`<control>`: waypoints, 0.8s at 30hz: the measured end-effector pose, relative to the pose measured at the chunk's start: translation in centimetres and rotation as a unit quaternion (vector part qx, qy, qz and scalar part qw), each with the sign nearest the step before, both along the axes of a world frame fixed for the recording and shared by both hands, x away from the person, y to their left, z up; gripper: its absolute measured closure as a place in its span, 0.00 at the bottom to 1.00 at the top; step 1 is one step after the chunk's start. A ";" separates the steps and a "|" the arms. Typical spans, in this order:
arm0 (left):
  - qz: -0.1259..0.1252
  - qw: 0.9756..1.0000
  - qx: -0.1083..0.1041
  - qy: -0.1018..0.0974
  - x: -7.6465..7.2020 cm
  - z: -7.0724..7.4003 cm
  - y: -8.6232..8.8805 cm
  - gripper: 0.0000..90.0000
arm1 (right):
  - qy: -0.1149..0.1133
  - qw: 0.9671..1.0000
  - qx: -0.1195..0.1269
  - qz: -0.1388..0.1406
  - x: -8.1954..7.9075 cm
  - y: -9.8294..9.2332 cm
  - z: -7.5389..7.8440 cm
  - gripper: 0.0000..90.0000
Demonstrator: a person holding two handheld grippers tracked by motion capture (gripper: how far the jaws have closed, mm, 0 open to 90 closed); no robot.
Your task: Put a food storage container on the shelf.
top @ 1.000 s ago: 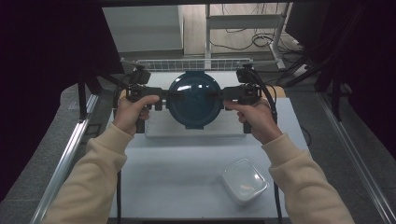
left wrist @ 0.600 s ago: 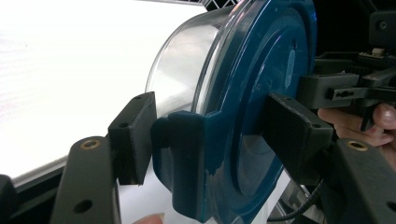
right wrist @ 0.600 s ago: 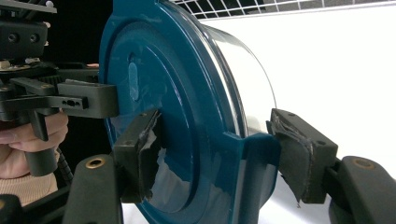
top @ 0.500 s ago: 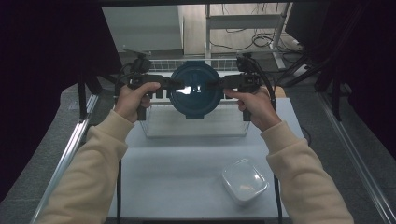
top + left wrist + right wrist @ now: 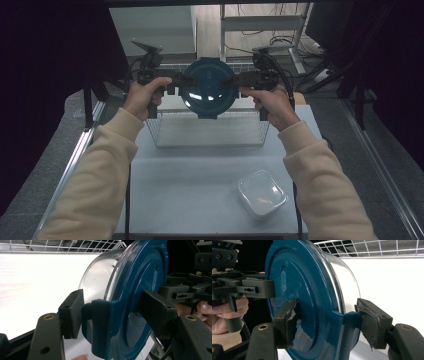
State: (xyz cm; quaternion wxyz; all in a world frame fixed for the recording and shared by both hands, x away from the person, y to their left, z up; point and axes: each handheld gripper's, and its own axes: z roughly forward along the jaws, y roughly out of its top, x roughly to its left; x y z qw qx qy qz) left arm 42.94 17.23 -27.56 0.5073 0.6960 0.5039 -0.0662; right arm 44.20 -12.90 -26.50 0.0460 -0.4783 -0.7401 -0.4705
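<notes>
Round container [image 5: 208, 87] with dark blue lid, clear body, held in mid-air between both claws, above the far edge of the wire basket [image 5: 210, 131]. Tipped on edge: lid face turned toward the high camera, clear body pointing away, toward the far side. Axis through lid and body runs roughly level, front to back; lid disc stands near upright. Latch tabs at the left and right rim, one more at the bottom.

Left claw [image 5: 184, 80] clenched on the left latch tab and rim; right claw [image 5: 234, 81] clenched on the right one. Both come in level from the sides, facing each other. Left hand [image 5: 145, 96] and right hand [image 5: 270, 102] on the grips, cream sleeves up from the bottom.

Basket sits on the pale tabletop [image 5: 190, 190], at its far half. Small clear lidded box [image 5: 261, 193] near the front right corner, well apart from the basket. Metal rails along both tabletop sides, dark curtains left and right, shelf frame and cables behind, grey floor.

Left gripper view: container [image 5: 130, 295] side-on, clear wall plain to see, one pad [image 5: 72, 312] on the tab's body side, other on the lid face; basket wire [image 5: 65, 246] at top. Right gripper view: lid [image 5: 307, 297] face close up, pad [image 5: 373, 325] cover torn and frayed, opposite claw [image 5: 252, 288] and fingers [image 5: 229, 308] beyond the lid. High view gives neither the clear wall nor the pad wear, but alone gives the small box.
</notes>
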 end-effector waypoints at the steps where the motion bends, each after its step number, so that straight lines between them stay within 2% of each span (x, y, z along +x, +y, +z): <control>1: -0.002 1.000 0.002 0.001 0.1 0.0 0.1 0.41 | 0.000 1.000 0.000 0.000 0.0 0.0 0.0 0.39; 13: -0.001 1.000 -0.004 0.010 2.5 0.3 0.5 0.40 | 0.004 1.000 -0.006 0.005 2.3 0.4 0.8 0.40; 20: 0.006 1.000 -0.011 0.027 3.9 -0.8 0.6 0.40 | 0.012 1.000 -0.013 0.015 4.3 0.5 0.2 0.40; 24: 0.006 0.999 -0.006 0.041 4.8 -1.9 0.4 0.40 | 0.028 0.999 -0.013 0.019 5.5 0.4 -1.0 0.40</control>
